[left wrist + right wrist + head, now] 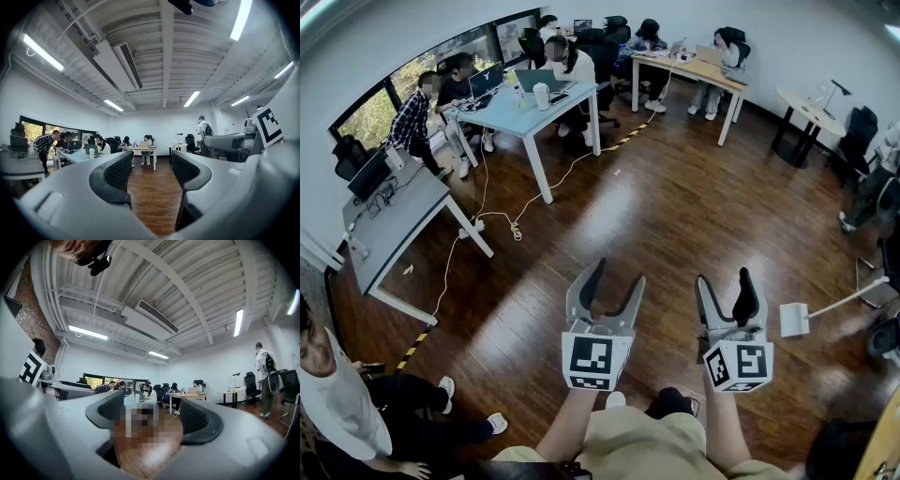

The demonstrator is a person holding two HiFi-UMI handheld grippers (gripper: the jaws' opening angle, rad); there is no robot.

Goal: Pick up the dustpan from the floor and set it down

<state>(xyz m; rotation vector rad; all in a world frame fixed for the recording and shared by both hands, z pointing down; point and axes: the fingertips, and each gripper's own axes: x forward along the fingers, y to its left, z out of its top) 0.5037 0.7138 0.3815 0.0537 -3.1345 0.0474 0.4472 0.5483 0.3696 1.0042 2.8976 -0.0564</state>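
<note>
On my feed the left hand-held gripper [617, 283] sits well left of the dustpan [794, 320]. It's held level over the wood floor [675, 206], jaws apart, with only floor showing between them. The right hand-held gripper [724, 286] is nearer, a bit left of the dustpan, also wide open and empty. The dustpan itself is white and sits on the floor, its long handle running up and off to the right.
</note>
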